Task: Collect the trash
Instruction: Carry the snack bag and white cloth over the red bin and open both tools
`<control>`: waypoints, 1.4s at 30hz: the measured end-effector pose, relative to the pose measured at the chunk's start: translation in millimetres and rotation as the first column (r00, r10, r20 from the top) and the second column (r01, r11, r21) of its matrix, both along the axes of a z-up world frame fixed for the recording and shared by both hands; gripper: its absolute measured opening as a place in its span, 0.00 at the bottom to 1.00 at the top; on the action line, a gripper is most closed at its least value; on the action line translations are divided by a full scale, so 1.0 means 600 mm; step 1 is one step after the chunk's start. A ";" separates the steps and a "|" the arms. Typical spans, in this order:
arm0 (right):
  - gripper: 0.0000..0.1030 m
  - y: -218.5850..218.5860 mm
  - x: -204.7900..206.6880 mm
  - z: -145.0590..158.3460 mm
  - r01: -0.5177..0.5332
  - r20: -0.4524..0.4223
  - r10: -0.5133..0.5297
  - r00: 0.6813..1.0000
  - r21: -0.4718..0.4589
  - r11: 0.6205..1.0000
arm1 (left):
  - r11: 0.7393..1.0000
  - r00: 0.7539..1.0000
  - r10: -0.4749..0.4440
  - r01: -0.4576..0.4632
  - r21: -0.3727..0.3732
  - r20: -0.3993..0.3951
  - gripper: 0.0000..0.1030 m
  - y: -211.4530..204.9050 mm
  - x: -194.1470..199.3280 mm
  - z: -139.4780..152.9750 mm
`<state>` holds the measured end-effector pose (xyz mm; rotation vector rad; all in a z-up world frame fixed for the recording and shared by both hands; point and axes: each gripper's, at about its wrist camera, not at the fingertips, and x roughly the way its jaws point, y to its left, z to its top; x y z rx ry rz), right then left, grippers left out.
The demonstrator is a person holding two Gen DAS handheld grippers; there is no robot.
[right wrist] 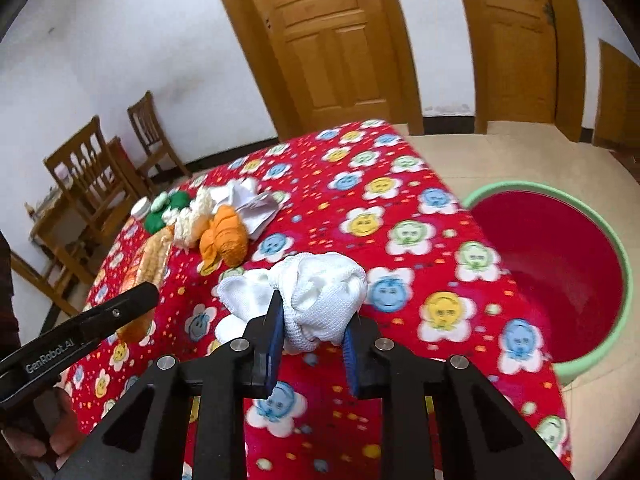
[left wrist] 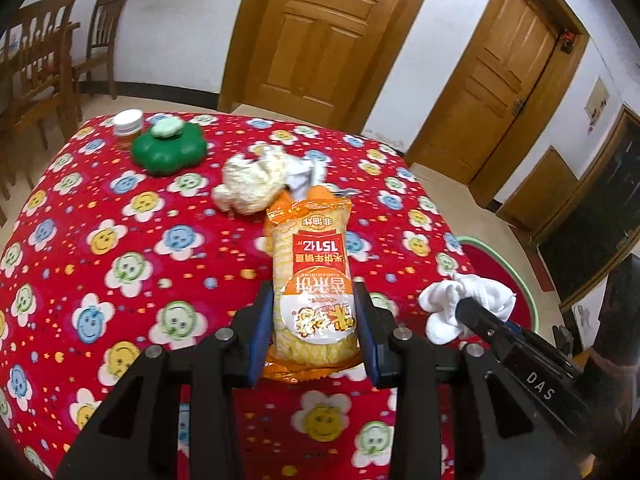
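Glossy plastic snack packet (left wrist: pixel 312 280), knitted white cloth (right wrist: pixel 320 300), fleecy tablecloth (left wrist: pixel 120 240), varnished wood doors (left wrist: pixel 320 32).

Both tools are matte black plastic. The left gripper (left wrist: pixel 314 320) and right gripper (right wrist: pixel 310 332) each have two angular fingers lined with blue pads (left wrist: pixel 262 332), round silver screws (left wrist: pixel 223 334) and triangular cut-outs. White lettering reads "DAS" and "GenRobot.AI".

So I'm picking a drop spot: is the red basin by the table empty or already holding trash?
Empty, as far as shown: the red basin shows only bare red floor and wall, though the table edge hides its near side.
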<state>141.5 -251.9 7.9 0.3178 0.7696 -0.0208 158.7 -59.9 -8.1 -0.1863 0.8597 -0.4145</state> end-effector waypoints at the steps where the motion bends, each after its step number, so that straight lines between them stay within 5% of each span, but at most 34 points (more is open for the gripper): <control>1: 0.25 -0.007 -0.005 0.002 0.011 0.004 -0.011 1.000 0.005 1.000 | 1.000 1.000 -0.009 0.009 -0.001 0.000 0.37 -0.008 -0.001 0.003; 20: 0.25 -0.169 -0.072 -0.005 0.255 -0.008 -0.255 0.967 0.026 0.967 | 0.980 0.981 -0.196 0.195 0.038 0.002 0.37 -0.168 0.006 0.022; 37: 0.29 -0.285 -0.074 -0.047 0.391 -0.041 -0.390 0.920 0.028 0.920 | 0.928 0.934 -0.358 0.356 0.106 0.001 0.37 -0.356 0.038 -0.005; 42: 0.31 -0.315 -0.080 -0.061 0.410 -0.055 -0.406 0.912 0.109 0.906 | 0.914 0.921 -0.388 0.389 0.114 -0.026 0.37 -0.399 0.045 -0.022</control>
